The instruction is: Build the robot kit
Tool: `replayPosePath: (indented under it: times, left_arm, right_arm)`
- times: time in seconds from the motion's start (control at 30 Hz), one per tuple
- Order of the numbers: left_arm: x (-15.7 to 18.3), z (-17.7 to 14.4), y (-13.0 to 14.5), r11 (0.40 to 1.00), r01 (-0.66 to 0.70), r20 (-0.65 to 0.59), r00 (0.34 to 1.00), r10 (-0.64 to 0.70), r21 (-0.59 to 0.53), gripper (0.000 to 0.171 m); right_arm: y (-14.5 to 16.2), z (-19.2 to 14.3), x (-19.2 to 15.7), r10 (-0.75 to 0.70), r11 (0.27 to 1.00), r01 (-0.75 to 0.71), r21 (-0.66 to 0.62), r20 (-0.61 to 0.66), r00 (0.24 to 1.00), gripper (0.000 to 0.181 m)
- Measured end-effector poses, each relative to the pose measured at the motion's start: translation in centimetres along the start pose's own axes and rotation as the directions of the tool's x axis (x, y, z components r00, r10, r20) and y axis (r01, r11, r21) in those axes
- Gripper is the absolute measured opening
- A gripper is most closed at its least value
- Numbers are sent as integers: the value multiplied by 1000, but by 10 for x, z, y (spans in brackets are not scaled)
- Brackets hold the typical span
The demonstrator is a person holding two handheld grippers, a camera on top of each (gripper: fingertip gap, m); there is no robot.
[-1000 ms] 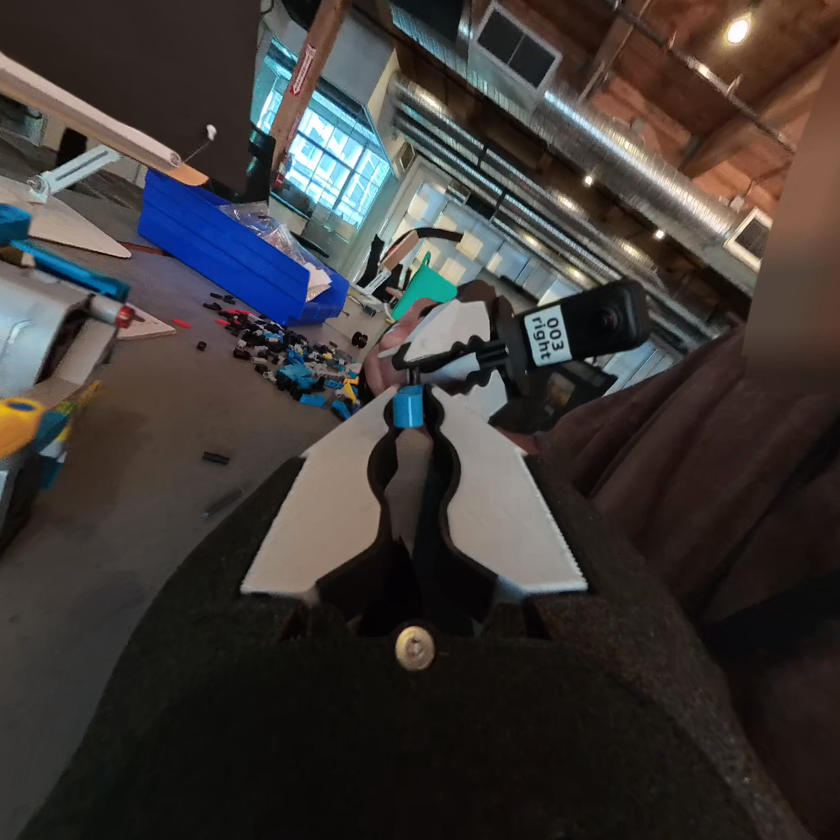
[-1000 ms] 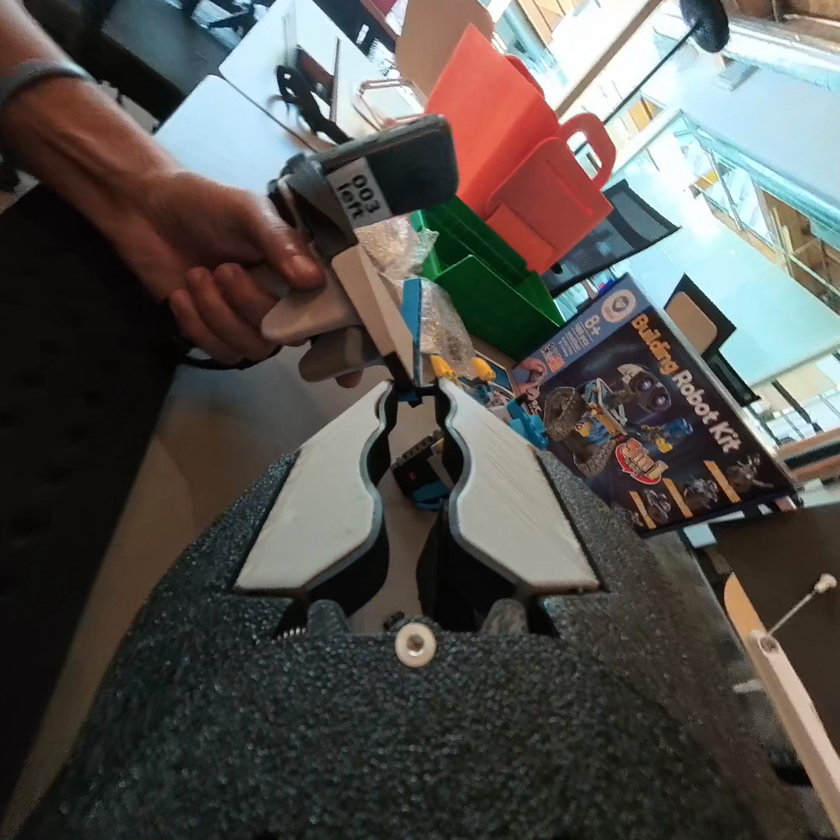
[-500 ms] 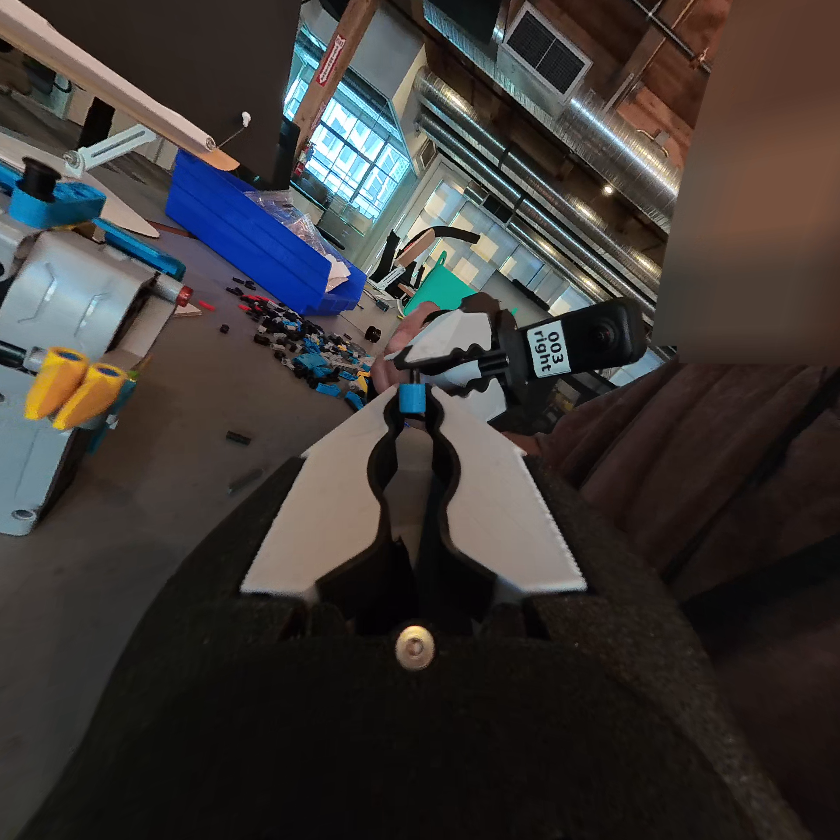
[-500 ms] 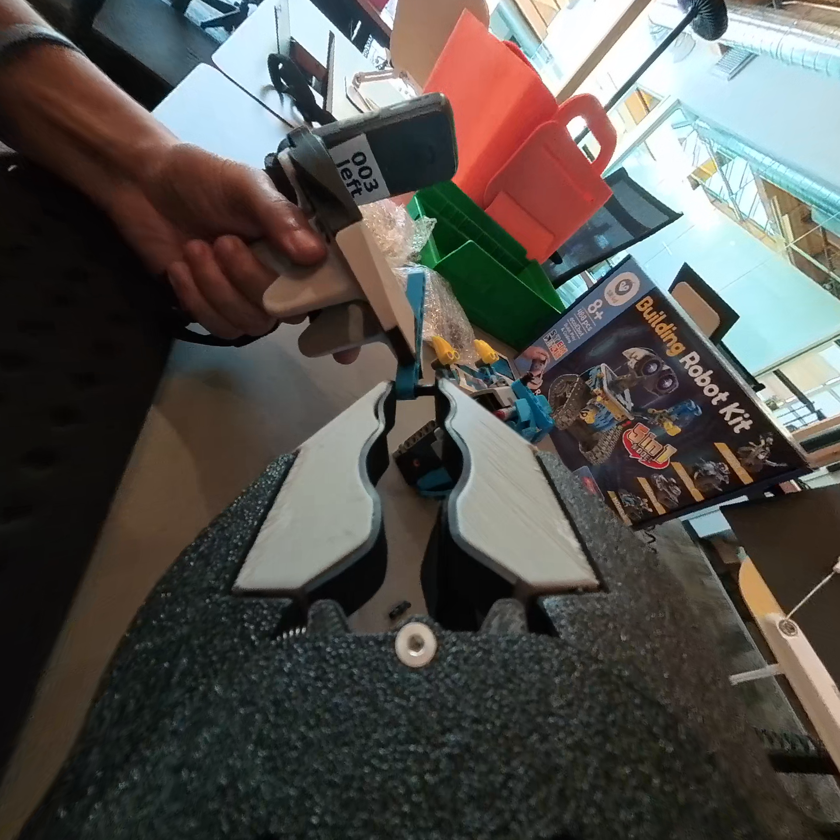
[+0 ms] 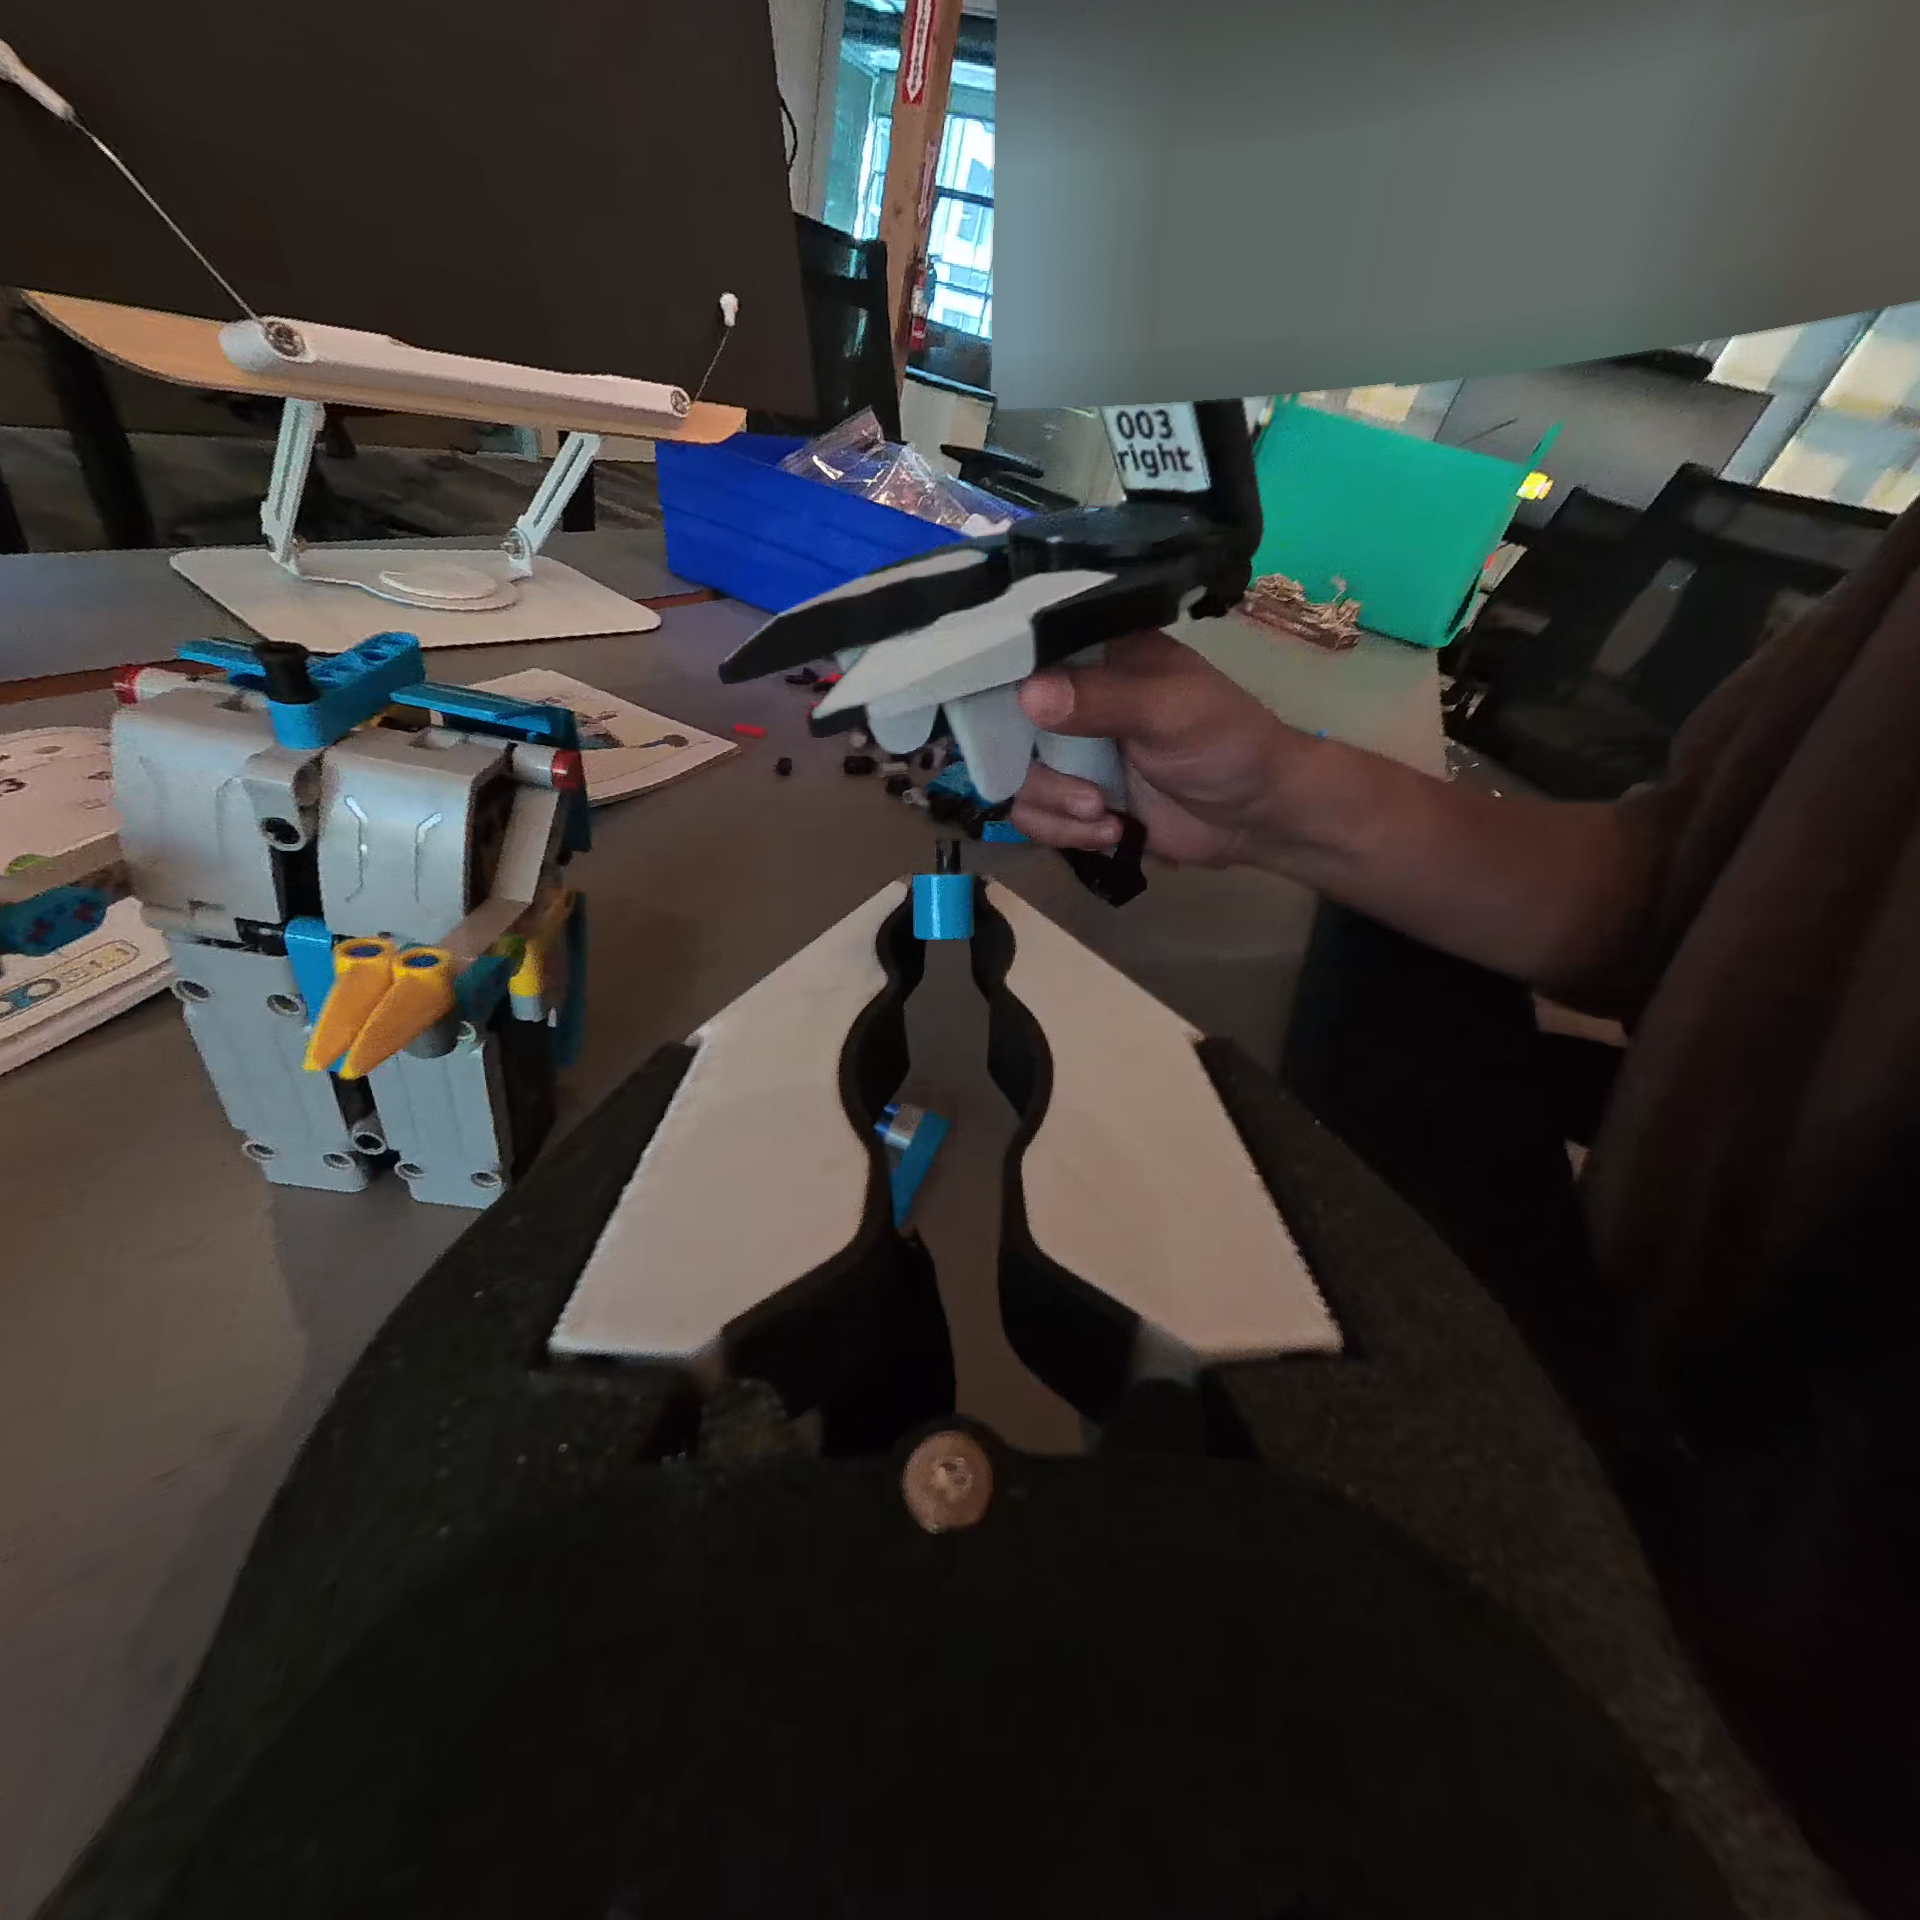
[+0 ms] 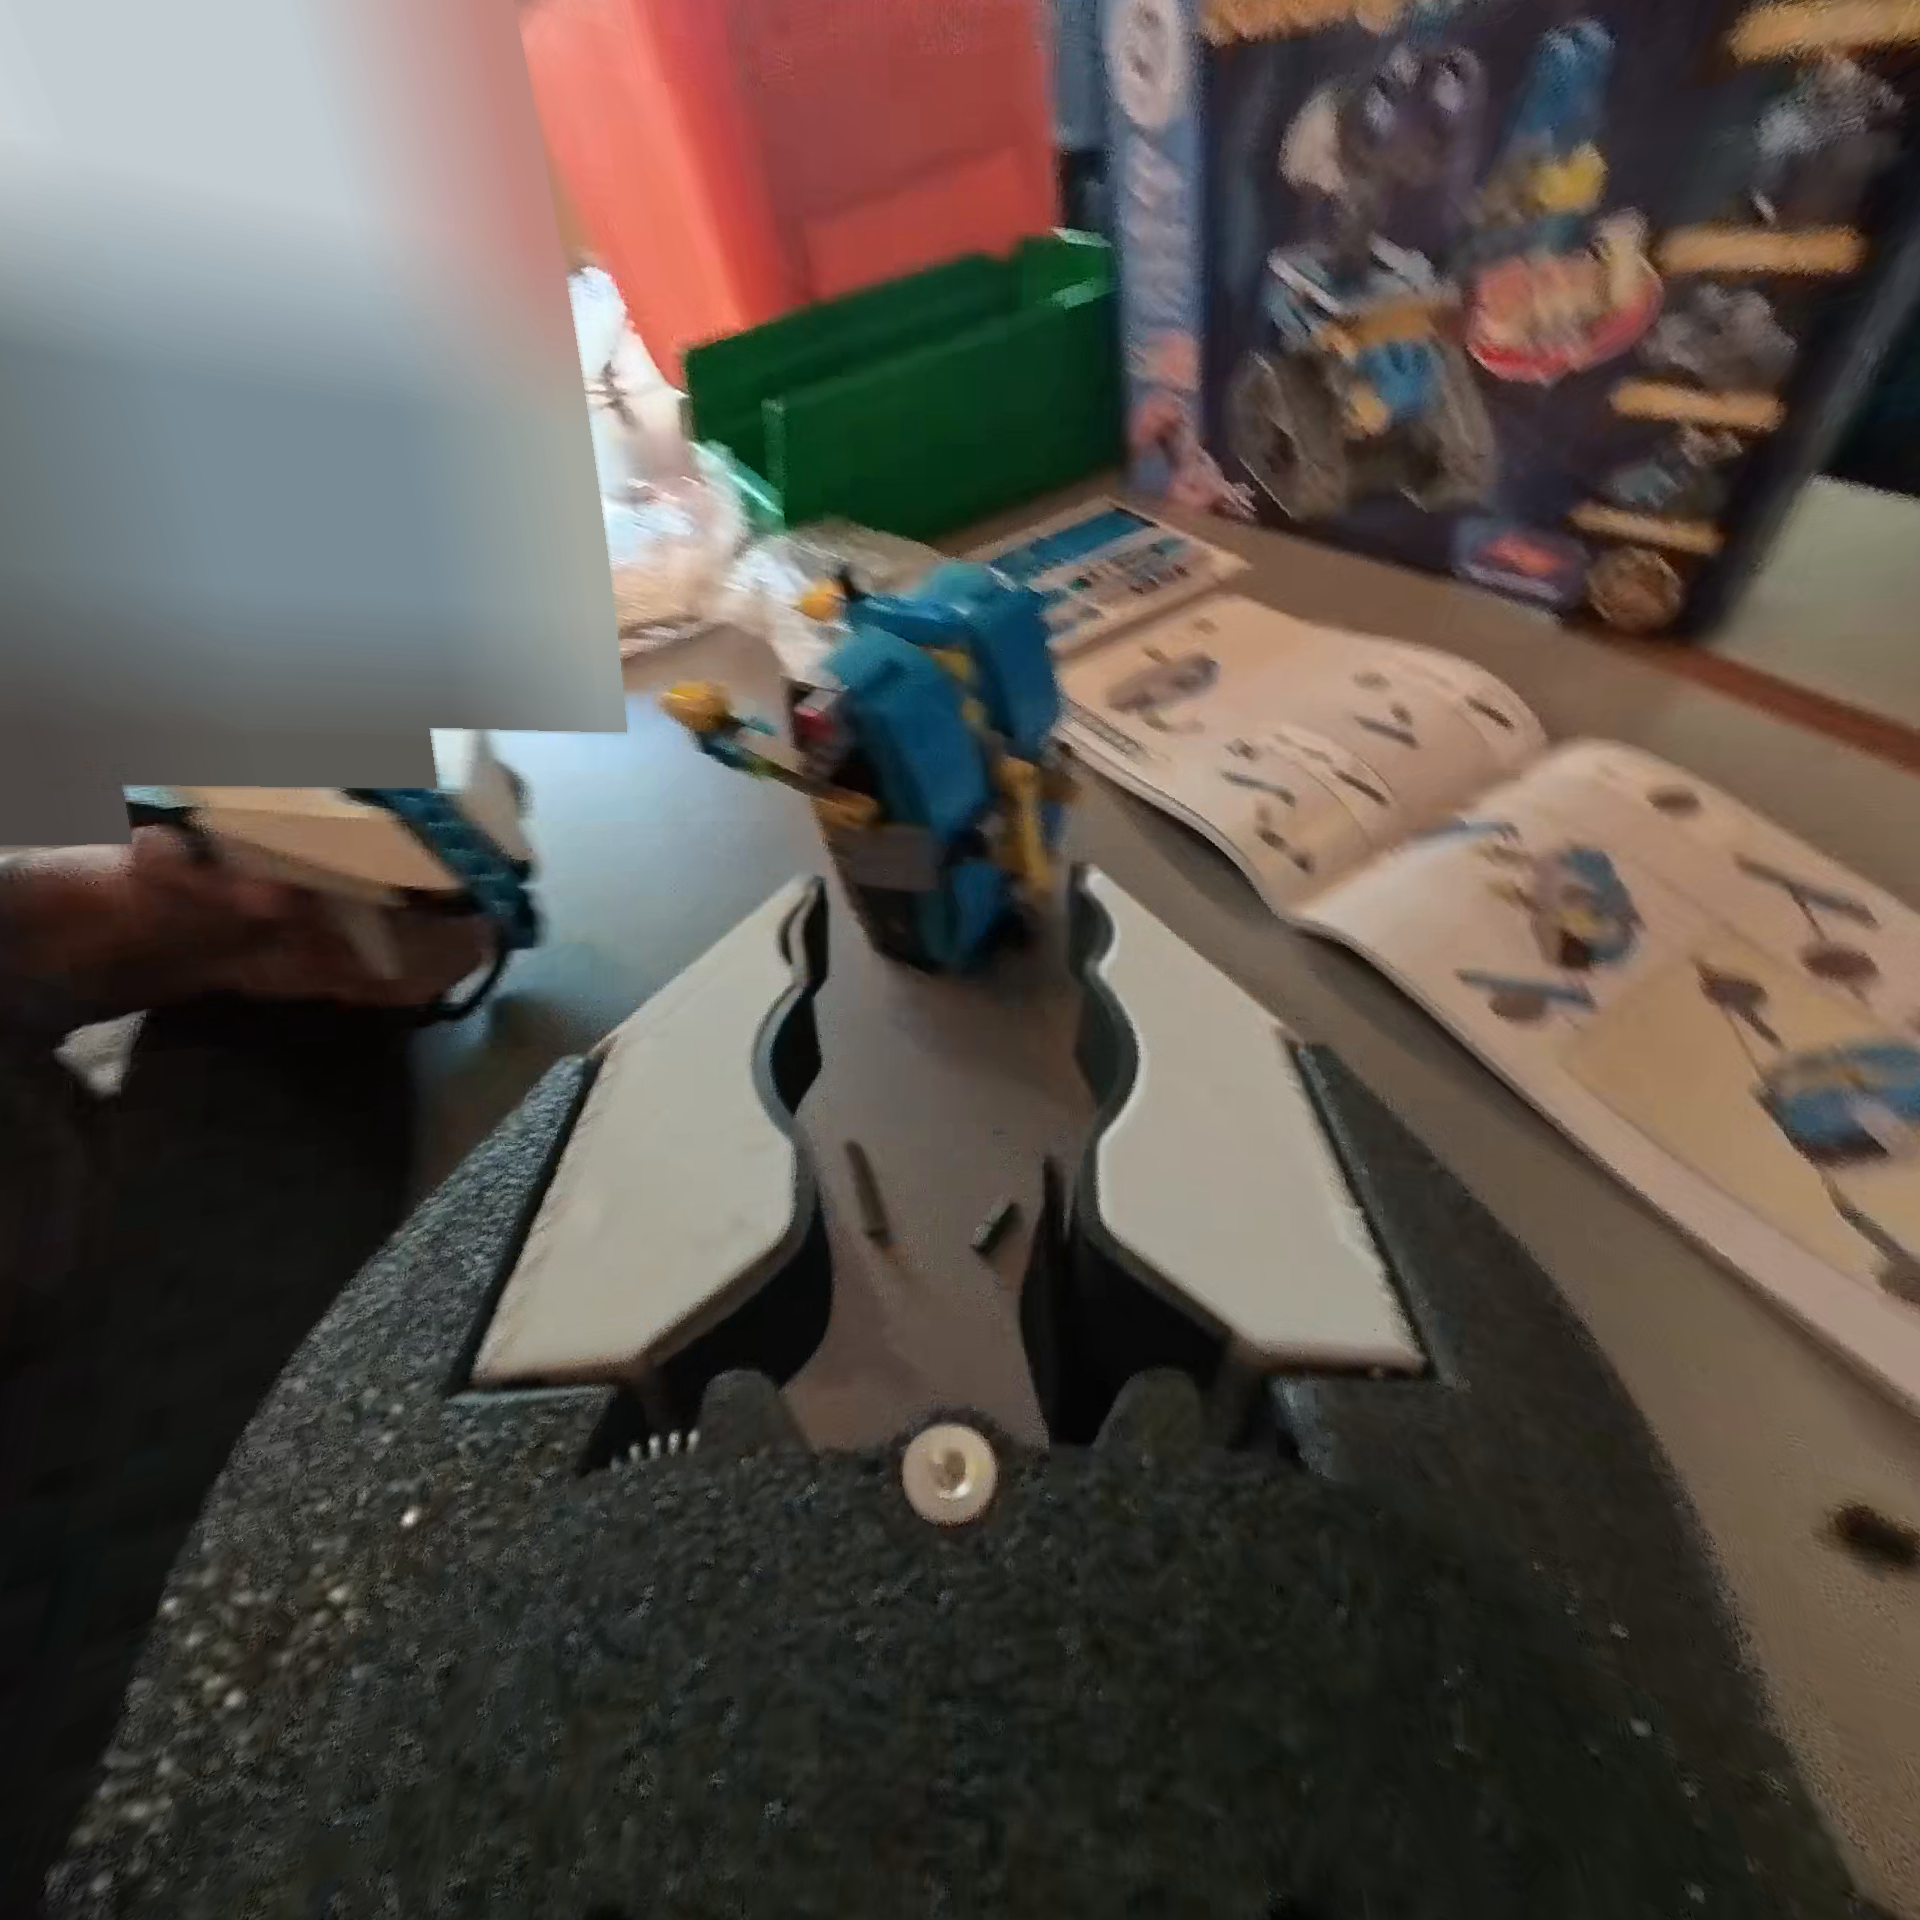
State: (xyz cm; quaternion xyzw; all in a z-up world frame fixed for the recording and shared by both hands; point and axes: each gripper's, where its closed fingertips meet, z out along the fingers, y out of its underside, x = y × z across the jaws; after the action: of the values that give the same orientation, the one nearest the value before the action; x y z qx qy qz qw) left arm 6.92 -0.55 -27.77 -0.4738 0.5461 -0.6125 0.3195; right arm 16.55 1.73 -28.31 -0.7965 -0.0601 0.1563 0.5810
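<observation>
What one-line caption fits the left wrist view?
Left gripper shut on a small blue cylinder piece, open right gripper held above the grey table beside a grey brick-built model.

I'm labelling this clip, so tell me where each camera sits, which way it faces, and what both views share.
Left wrist view: on the left tongs, looking along them over the grey table; shut on a blue peg; the right tongs and hand show beyond.
Right wrist view: on the right tongs, open, facing the toy robot, booklet and box; a hand shows at left.
Shared: the toy robot and the table.
</observation>
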Motion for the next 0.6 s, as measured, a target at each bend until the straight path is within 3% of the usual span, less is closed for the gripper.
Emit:
replayPosePath:
  times: [0.13, 0.27, 0.33, 0.4, 0.47, 0.6]
  left_arm:
    - [-14, -3, 0, 1000, -13, 69, 998, 13, 0, 7]
    - [-26, -5, 2, 998, -56, 136, 989, 59, -24, 7]
    - [-24, -4, 1, 996, -85, 131, 988, 87, -22, 7]
    - [-17, -3, -1, 992, -122, 111, 986, 123, -12, 7]
    - [-8, -1, -3, 989, -151, 83, 985, 151, -1, 7]
    - [2, 0, -3, 983, -183, 52, 982, 182, 5, 7]
  right_arm:
    - [20, 4, 36, 7, 997, -18, -75, -151, 989, 58]
    - [22, 7, 29, -9, 997, -1, -81, -115, 993, 53]
    - [18, 9, 11, -7, 998, 5, -61, -28, 1000, 46]
    - [16, 12, -26, 49, 997, -39, -64, 175, 983, 34]
    - [12, 11, -69, 117, 993, -98, -68, 391, 913, 34]
    - [20, 15, -97, -38, 997, 62, -42, 433, 901, 28]
